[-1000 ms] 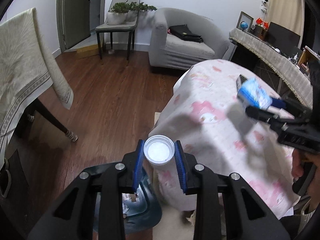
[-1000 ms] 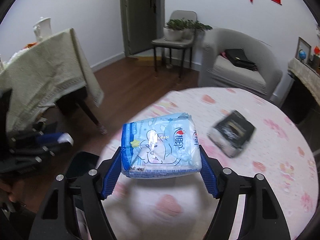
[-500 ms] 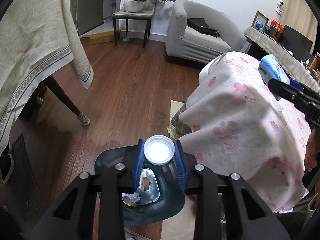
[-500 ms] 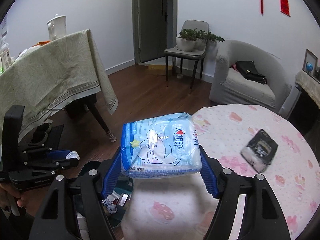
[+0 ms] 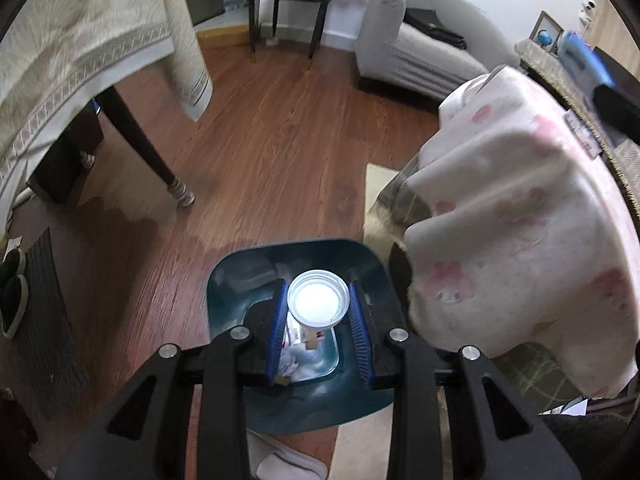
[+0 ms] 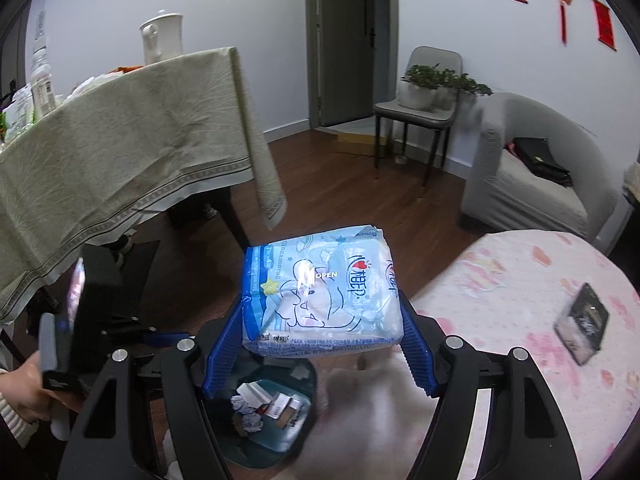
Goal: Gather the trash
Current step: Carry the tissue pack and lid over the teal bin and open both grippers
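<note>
Left tongs (image 5: 319, 334) clamped on a clear plastic cup (image 5: 318, 298), blue pads against both sides of it. Change over the last second: the left tongs have swung off the edge of the pink-clothed desk (image 5: 532, 216) and now hold the cup directly above the open dark-teal trash bin (image 5: 256, 264) on the floor. Judgement: release is the step in hand; opening the tongs here should drop the cup inside. Right tongs (image 6: 320, 344) clamped on a blue-and-white tissue pack (image 6: 320, 292); they too have moved from over the desk toward the bin, which now shows below them in the right wrist view, so the pack looks second in line. Bin already holds crumpled paper and small cartons (image 6: 260, 404). A dark packet (image 6: 582, 322) lies on the desk, not yet collected. Hard to make out: motion blur softens the cloth edge and the bin rim; the cup's lower body is hidden behind its rim; the bin's near side is cut off by the tongs.
</note>
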A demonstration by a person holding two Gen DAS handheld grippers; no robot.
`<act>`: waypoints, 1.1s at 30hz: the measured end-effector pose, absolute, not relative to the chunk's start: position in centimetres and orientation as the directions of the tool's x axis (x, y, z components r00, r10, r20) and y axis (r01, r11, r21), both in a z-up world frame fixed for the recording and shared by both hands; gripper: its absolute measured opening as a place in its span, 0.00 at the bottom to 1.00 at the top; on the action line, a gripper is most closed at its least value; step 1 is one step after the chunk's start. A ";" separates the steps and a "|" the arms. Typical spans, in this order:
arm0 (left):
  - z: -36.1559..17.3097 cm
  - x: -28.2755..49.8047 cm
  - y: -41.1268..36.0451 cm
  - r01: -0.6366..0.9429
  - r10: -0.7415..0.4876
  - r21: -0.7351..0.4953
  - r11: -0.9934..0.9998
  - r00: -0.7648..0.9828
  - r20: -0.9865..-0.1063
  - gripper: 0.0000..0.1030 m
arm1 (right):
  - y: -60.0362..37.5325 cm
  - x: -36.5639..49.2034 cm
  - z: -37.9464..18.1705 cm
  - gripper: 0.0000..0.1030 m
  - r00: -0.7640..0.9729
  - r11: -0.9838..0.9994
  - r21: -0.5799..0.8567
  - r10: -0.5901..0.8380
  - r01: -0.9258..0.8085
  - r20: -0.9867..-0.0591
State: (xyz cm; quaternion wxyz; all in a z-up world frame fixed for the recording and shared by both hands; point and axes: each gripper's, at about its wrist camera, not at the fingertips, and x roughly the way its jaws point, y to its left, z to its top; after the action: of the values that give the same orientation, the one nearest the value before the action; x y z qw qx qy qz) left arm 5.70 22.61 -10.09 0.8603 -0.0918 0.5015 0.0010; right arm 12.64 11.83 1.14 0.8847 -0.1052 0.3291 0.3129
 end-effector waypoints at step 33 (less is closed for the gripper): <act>-10.4 2.4 27.4 -0.118 -0.030 -0.101 0.988 0.492 -0.870 0.55 | 21.5 12.3 -9.4 0.70 0.333 0.707 0.115 0.463 -0.698 -0.821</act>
State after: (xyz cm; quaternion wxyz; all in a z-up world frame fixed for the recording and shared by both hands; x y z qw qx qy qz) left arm 2.40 27.41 -10.41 0.8606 -0.0737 0.5033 0.0256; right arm 12.27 21.51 -9.39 0.8061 -0.1302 0.4514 0.3598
